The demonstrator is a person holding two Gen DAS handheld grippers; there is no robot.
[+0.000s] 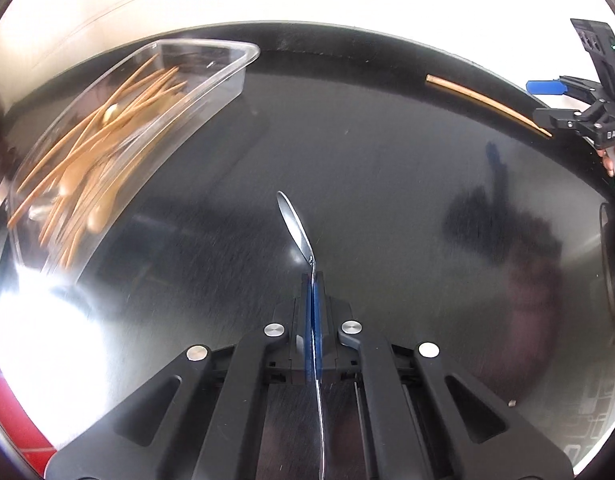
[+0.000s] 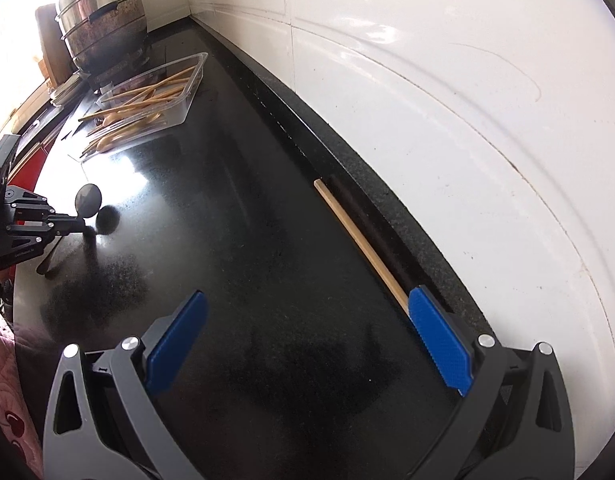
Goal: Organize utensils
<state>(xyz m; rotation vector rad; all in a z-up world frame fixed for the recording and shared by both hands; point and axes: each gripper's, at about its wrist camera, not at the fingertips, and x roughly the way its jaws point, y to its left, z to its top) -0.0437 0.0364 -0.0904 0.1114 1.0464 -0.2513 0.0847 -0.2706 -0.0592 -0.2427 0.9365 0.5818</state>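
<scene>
- Left gripper (image 1: 312, 280) is clamped fully shut on a metal spoon (image 1: 295, 224). I have it pinched at the neck, bowl pointing forward and handle trailing back under the fingers, so it should carry without swinging.
- Right gripper (image 2: 307, 344) I hold with its jaws spread wide and nothing between them, low over the black surface (image 2: 243, 240). One blue pad (image 2: 439, 344) sits just at the near end of a lone wooden chopstick (image 2: 359, 240) lying along the back edge by the wall, which I judge is my next pick.
- Over to the left sits the clear plastic tray (image 1: 211, 92), holding a loose pile of wooden chopsticks (image 1: 107, 136) and wooden spoons; that is where I reckon the utensils are meant to go.
- By my reckoning the spoon is lifted but not yet delivered to the tray.
</scene>
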